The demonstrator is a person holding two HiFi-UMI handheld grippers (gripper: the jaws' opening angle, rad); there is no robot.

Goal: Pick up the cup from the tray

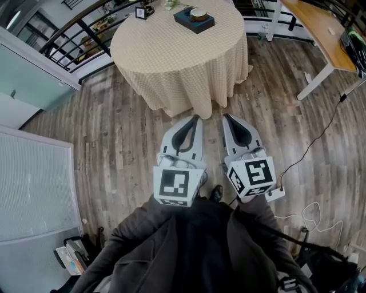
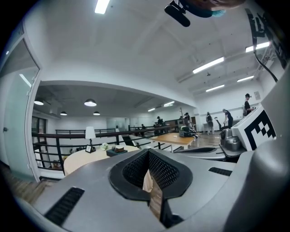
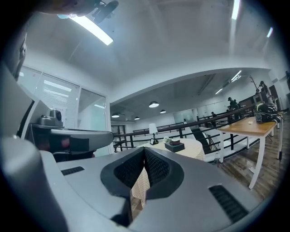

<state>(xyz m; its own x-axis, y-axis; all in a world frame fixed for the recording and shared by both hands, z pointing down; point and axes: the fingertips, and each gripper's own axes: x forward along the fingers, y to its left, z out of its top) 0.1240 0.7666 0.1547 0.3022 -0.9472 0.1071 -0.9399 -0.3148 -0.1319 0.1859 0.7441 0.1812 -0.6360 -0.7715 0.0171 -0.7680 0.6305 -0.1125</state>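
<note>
A pale cup (image 1: 198, 14) sits on a dark tray (image 1: 193, 23) at the far side of a round table (image 1: 171, 57) covered in beige checked cloth. Both grippers hover over the wood floor, short of the table and pointing toward it. My left gripper (image 1: 195, 118) is shut with nothing held, and my right gripper (image 1: 226, 117) beside it is shut and empty too. In the left gripper view the cup (image 2: 119, 148) and tray (image 2: 117, 153) show far off beyond the closed jaws. The right gripper view has the tray (image 3: 175, 147) and cup (image 3: 174, 142) just as distant.
A small frame (image 1: 140, 12) and a lamp (image 2: 89, 133) stand on the table's far edge. A black railing (image 1: 74, 34) runs behind it. A wooden desk (image 1: 320, 28) stands at right, and cables (image 1: 317, 140) trail on the floor. People stand far off (image 2: 247, 104).
</note>
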